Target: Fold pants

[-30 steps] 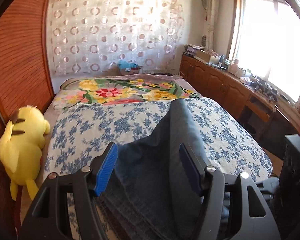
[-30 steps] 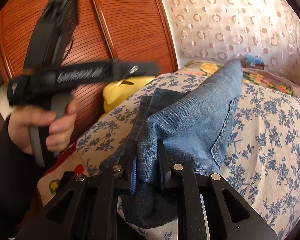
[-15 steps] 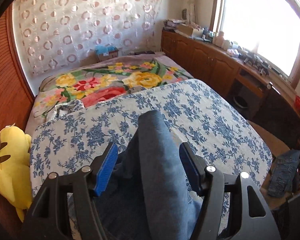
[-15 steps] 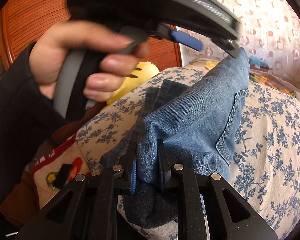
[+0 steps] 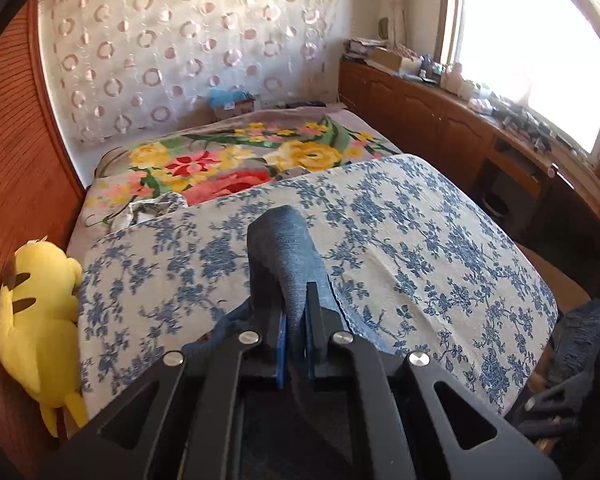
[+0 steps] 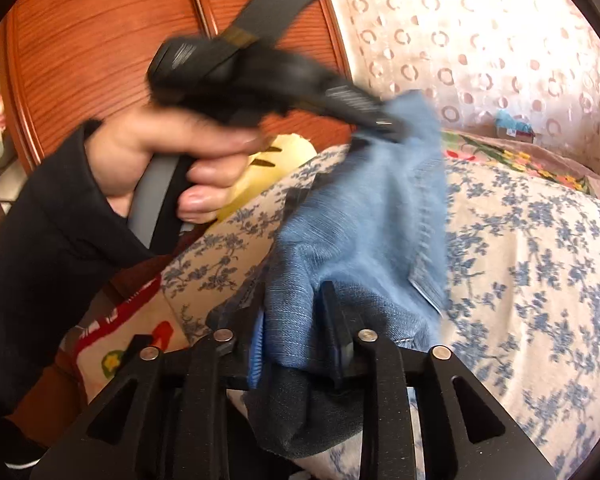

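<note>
Near the bed's near edge, the blue denim pants point(image 5: 286, 248) lay bunched on the blue-flowered bedspread point(image 5: 440, 248), lifted at two places. The left gripper point(image 5: 296, 344) was clamped on a raised fold of the denim, its blue pads pressed against the cloth from both sides. The right gripper point(image 6: 300, 332) likewise pinched a thick bunch of the pants point(image 6: 364, 224), with fabric hanging below its fingers. In the right wrist view the person's left hand point(image 6: 172, 164) held the other tool's handle above the bed, blurred. A yellow plush toy point(image 5: 40, 312) sat at the bed's left edge against the wooden panel wall point(image 5: 16, 184). A bright floral blanket point(image 5: 236, 160) covered the far end.
</note>
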Motion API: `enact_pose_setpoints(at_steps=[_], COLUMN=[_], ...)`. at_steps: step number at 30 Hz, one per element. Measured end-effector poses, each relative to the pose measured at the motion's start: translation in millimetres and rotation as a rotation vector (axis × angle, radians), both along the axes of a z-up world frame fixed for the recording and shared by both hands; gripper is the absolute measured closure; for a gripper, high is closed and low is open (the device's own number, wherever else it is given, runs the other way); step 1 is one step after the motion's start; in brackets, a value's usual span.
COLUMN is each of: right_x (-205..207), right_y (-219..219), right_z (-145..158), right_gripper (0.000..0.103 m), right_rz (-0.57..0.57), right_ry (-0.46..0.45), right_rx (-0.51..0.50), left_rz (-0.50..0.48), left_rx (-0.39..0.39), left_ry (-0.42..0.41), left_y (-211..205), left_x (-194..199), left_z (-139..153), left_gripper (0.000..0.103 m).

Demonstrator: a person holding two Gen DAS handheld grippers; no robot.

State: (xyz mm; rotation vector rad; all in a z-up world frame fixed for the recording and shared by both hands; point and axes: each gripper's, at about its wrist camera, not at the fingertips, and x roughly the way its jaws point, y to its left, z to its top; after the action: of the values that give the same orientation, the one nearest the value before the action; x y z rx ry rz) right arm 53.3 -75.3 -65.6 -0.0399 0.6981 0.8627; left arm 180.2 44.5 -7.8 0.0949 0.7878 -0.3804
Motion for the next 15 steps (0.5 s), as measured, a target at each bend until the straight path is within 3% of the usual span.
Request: enact_pose_setpoints(at_steps=[9,15], right_x=[-13,-13], right_y=[-35,-41], right_z=[32,42], right_gripper=[0.065,0.063], right_rz=[-0.044,-0.072], right_ry=[-0.043,-0.091], right_rx=[0.010,0.006], left_rz=[0.057,0.090], left_rx=[-0.037,-0.077], left_ry=[-0.038,-0.057], left_y=[40,63], left_x=[-27,-45], left_z=[-8,-15], left_gripper=[0.100,0.100])
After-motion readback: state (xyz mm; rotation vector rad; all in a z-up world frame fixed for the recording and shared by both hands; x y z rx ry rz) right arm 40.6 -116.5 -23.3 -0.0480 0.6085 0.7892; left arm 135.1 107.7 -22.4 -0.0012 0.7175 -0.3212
